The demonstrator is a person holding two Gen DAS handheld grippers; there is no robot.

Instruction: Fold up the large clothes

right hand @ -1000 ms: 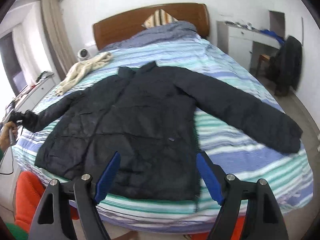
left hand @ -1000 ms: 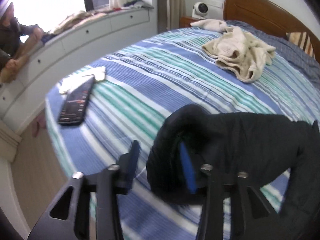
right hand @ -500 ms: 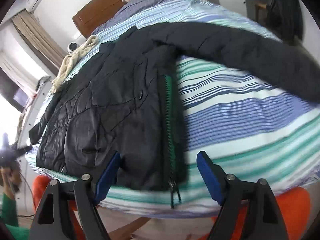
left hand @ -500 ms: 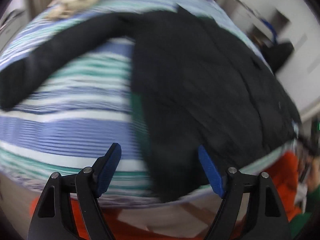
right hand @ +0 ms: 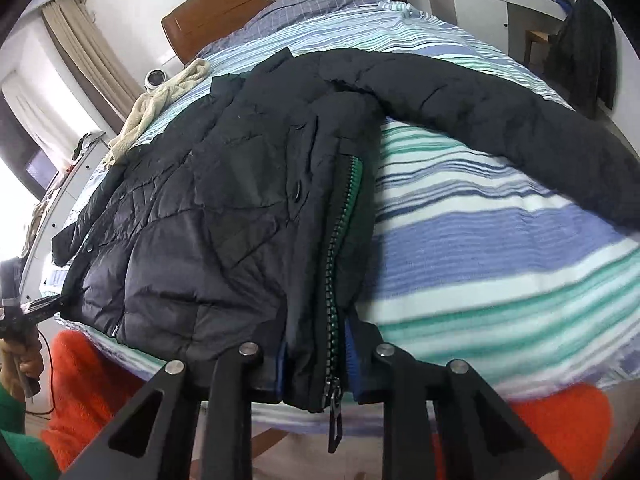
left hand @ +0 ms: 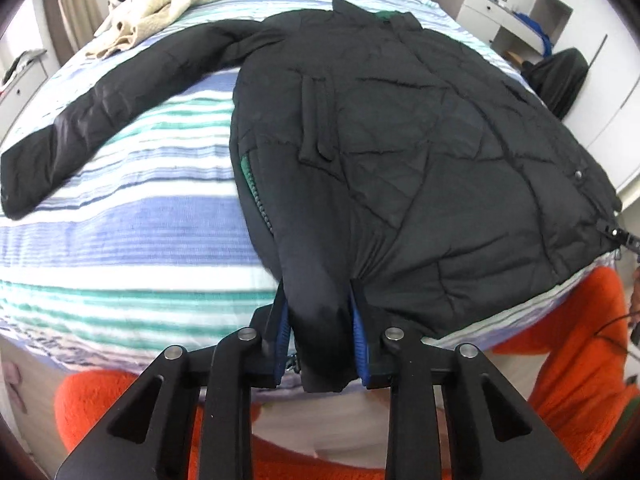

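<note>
Jaws of left gripper (left hand: 321,334) and right gripper (right hand: 316,364) are clamped on jacket (left hand: 400,152) hem corners; sleeves remain spread on bed (left hand: 120,216), no fold completed.

Right tool (right hand: 316,364) clamped on the zipper hem of a black jacket (right hand: 224,208), jacket spread on a striped bed (right hand: 500,248), one sleeve (right hand: 500,120) stretched right, cream towel (right hand: 160,104) near the headboard (right hand: 224,12)

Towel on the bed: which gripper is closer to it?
Left. The left gripper holds the jacket hem on the towel's side; the right gripper holds the hem's far corner.
</note>
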